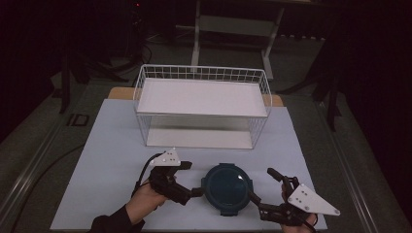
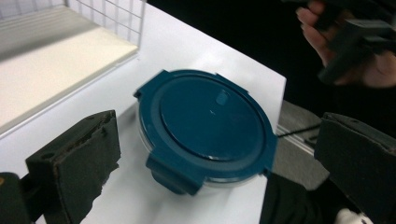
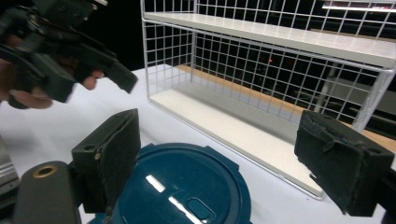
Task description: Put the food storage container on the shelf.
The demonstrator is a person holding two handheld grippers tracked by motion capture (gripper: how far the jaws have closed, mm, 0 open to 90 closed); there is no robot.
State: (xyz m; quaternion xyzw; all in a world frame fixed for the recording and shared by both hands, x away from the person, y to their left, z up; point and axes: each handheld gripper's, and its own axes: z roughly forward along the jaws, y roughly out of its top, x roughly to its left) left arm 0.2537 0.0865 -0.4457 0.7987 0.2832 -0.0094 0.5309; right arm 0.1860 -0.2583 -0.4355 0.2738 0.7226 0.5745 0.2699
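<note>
Flanking the lidded blue container (image 1: pixel 227 188) on the table's (image 1: pixel 111 145) near edge, your left gripper (image 1: pixel 194 192) and right gripper (image 1: pixel 253 198) are spread, gripping nothing; the wire shelf rack (image 1: pixel 201 104) sits empty, so likely nothing's done.

A white table (image 1: pixel 111 145) is carrying a white wire shelf rack (image 1: pixel 201 104) toward twelve o'clock and a round blue-lidded container (image 1: pixel 227 188) toward six.

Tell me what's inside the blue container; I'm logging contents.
Can't tell: the container has its blue lid on, hiding the inside. A sliver of clear wall below the rim reveals nothing.
</note>
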